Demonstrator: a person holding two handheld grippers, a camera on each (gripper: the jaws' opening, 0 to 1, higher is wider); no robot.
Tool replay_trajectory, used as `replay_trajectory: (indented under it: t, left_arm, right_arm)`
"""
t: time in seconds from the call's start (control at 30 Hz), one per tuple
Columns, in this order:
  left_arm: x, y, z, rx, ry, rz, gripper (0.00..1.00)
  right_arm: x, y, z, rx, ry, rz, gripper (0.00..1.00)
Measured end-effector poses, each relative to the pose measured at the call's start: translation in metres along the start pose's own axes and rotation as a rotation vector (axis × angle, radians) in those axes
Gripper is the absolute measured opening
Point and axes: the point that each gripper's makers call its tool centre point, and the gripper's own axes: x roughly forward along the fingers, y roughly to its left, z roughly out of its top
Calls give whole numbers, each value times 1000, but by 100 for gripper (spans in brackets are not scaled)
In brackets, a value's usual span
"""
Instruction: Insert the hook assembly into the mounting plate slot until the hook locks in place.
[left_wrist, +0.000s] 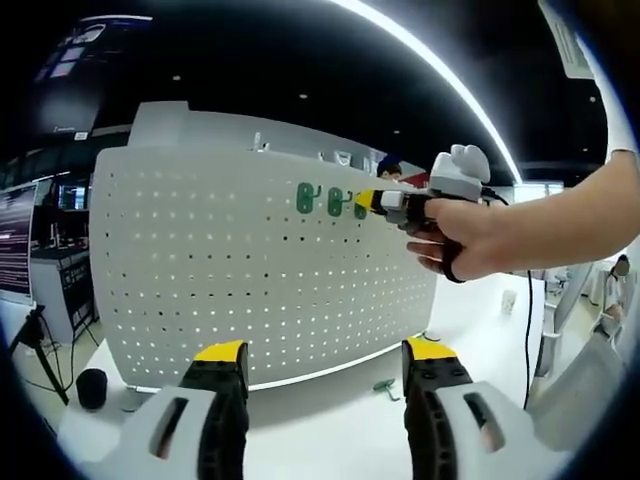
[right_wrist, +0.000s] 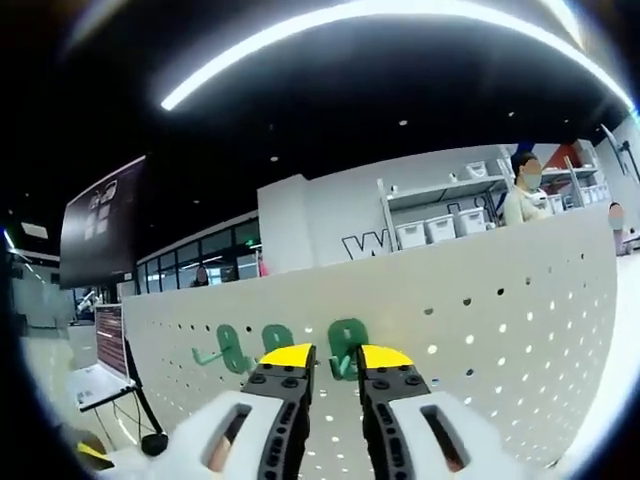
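Three green hooks (right_wrist: 278, 350), white pegboard (left_wrist: 200, 270)

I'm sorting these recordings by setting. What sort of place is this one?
Probably an open-plan lab or workshop showroom: a white pegboard with green hooks stands on a white table, storage shelves with bins line the back wall, and a long strip light crosses the dark ceiling.

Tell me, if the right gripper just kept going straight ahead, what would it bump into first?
Probably the green hook between the right gripper's tips, on the pegboard. Whether it already touches is unclear.
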Motion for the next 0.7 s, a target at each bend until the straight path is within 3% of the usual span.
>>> replay_trajectory:
  t: [0.37,0.57,0.7]
  left_arm:
    - [2,-4,-2,-6,4,-14,65]
    - [3,-5,0,-9,-1,-23,65]
    - [4,-6,0,-10,0,-24,65]
  right_arm:
    - [-10,-6,-3,56,6,63,47]
    - [-15,6,-6,64,23,179,51]
    - [-19,11,-6,62,25,216,52]
